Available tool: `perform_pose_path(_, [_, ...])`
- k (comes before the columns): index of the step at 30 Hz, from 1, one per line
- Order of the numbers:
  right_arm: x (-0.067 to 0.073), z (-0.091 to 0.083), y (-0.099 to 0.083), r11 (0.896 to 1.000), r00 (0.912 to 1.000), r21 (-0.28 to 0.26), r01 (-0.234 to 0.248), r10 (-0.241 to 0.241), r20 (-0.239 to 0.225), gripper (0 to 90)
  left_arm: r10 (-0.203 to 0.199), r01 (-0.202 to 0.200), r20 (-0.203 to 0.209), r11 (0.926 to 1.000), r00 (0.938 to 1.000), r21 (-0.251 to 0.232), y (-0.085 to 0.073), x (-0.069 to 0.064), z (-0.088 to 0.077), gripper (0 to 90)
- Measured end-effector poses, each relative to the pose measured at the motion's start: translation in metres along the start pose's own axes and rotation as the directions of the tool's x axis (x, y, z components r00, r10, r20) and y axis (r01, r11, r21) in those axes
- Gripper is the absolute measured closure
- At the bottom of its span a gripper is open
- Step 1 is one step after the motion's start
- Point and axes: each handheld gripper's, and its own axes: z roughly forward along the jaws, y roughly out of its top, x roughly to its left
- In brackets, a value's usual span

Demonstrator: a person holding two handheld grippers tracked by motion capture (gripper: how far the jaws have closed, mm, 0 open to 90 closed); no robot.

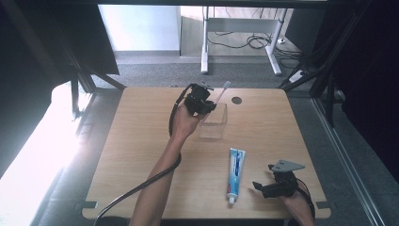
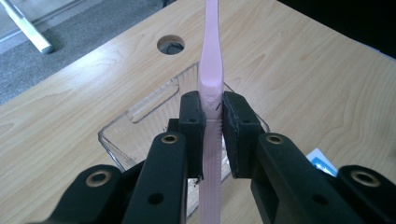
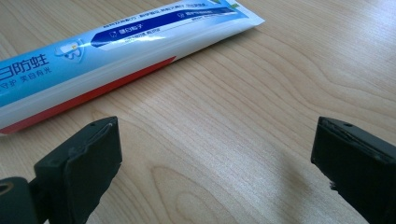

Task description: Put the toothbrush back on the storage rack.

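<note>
- A wooden counter (image 1: 141,155) is standing on grey carpet, with a white desk frame (image 1: 205,42) showing behind it and a round cable hole (image 1: 236,100) near its far edge.
- At the left, the left claw (image 1: 203,104) is gripping a pink toothbrush (image 2: 212,70); the left claw view is showing both pads (image 2: 192,121) pressing the handle from either side.
- The brush's long axis is running straight out ahead of the claw, tilted up and away, with its head hanging past the far rim of the clear box (image 2: 140,116).
- That box is sitting directly under and ahead of the left claw, mouth up, so the brush is hovering over the opening, not lying inside.
- The coming move is probably depending on this: the box lies below the brush, so the left hand, the nearer one, would be tipping or lowering the brush along its own length to clear the walls.
- Right of the box, a toothpaste tube (image 1: 236,173) is lying flat, its long axis running toward the person, cap at the near end.
- At the far right, the right claw (image 1: 263,187) is resting released, jaws wide apart, grasping nothing; the tube is lying just beside it, to its left.
</note>
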Motion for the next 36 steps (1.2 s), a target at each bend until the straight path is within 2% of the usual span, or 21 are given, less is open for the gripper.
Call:
perform_pose_path(8, [0.0,0.0,0.0,1.0,1.0,0.001,0.002,-0.002,-0.003,2.0,-0.018,0.018,-0.003,0.999,0.9998,-0.04,0.001,0.004,0.006,78.9])
perform_pose_path(17, [0.0,0.001,0.0,1.0,1.0,0.005,0.002,-0.002,-0.005,2.2,-0.012,0.011,-0.023,0.9978,0.9997,-0.066,0.003,0.005,0.018,78.9])
perform_pose_path(29, [0.0,0.002,-0.001,1.0,1.0,0.008,0.003,-0.003,-0.008,2.6,-0.009,0.007,-0.043,0.9992,0.999,-0.04,-0.003,0.003,0.037,78.9])
perform_pose_path(36, [0.0,0.002,-0.001,1.0,1.0,0.007,0.003,-0.003,-0.008,2.6,0.009,-0.011,-0.055,0.9995,0.9985,-0.029,-0.008,-0.001,0.044,78.9])
